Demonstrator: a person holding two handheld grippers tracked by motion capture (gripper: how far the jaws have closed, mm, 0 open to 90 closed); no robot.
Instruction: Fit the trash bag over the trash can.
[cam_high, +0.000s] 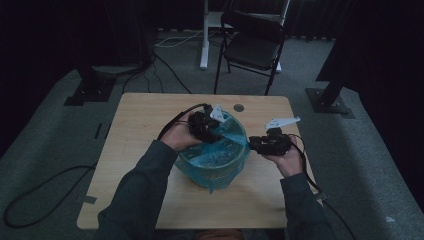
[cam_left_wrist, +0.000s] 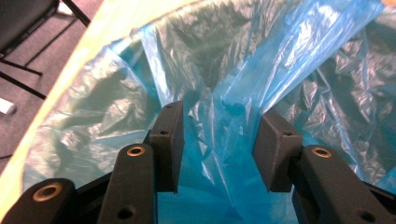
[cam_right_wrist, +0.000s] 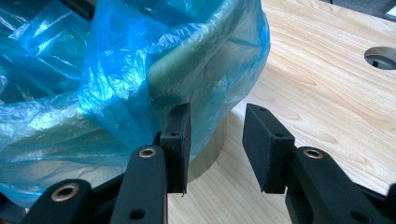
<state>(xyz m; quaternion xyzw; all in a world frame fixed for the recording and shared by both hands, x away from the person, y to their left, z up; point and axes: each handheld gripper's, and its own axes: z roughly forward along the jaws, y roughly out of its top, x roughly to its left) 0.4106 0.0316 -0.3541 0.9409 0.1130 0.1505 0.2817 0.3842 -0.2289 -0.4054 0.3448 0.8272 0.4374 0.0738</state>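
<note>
A round bin (cam_high: 235, 172) lined with a blue plastic bag (cam_high: 212, 155) stands at the middle of the wooden table (cam_high: 140, 130). My left gripper (cam_high: 216, 134) hangs over the bin's far left rim. In the left gripper view it (cam_left_wrist: 219, 121) is open, and a loose fold of the bag (cam_left_wrist: 233, 93) rises between its jaws without being pinched. My right gripper (cam_high: 253, 144) sits just right of the bin. In the right gripper view it (cam_right_wrist: 217, 116) is open beside the bin's outer wall (cam_right_wrist: 208, 156), its left jaw close to the bag's overhang (cam_right_wrist: 121, 88).
A round hole (cam_high: 238, 107) is cut in the table behind the bin. A black folding chair (cam_high: 252, 45) stands beyond the far edge, with stand bases (cam_high: 330, 102) and cables (cam_high: 45, 185) on the grey carpet around it.
</note>
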